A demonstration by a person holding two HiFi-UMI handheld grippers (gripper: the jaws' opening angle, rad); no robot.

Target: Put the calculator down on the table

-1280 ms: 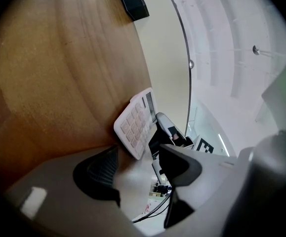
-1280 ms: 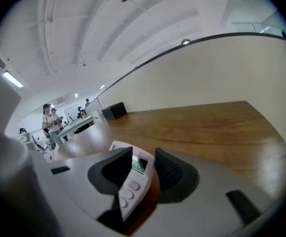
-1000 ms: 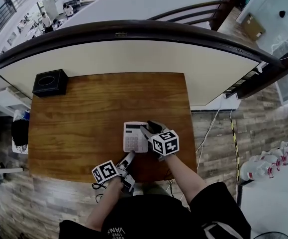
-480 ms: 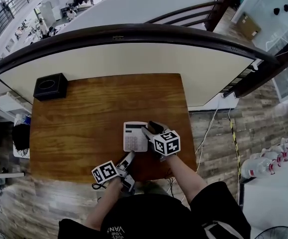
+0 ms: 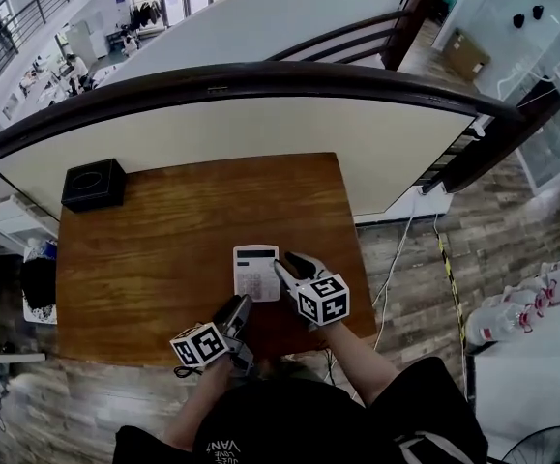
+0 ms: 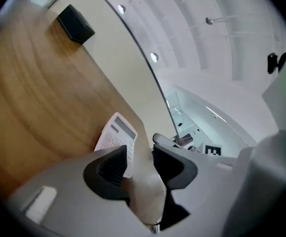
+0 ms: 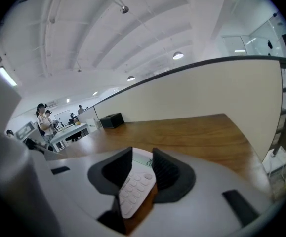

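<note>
While you hold both claws over the near part of the table (image 5: 144,259), a black box (image 5: 94,184) sits far ahead and to the left of them, at the far corner. Beyond it a cream wall (image 5: 260,124) under a dark rail (image 5: 260,73) closes the far side. Your left claw (image 5: 238,304) is apart; its jaws have just been closing a little, with nothing between them. Your right claw (image 5: 291,259) is also apart and has just been closing a little. The calculator (image 5: 257,272) lies flat on the wood, just ahead of the left claw and just left of the right one. It shows in the right claw's gap, but the pads do not press it. It is white, keys up, with the display strip at its far end.
</note>
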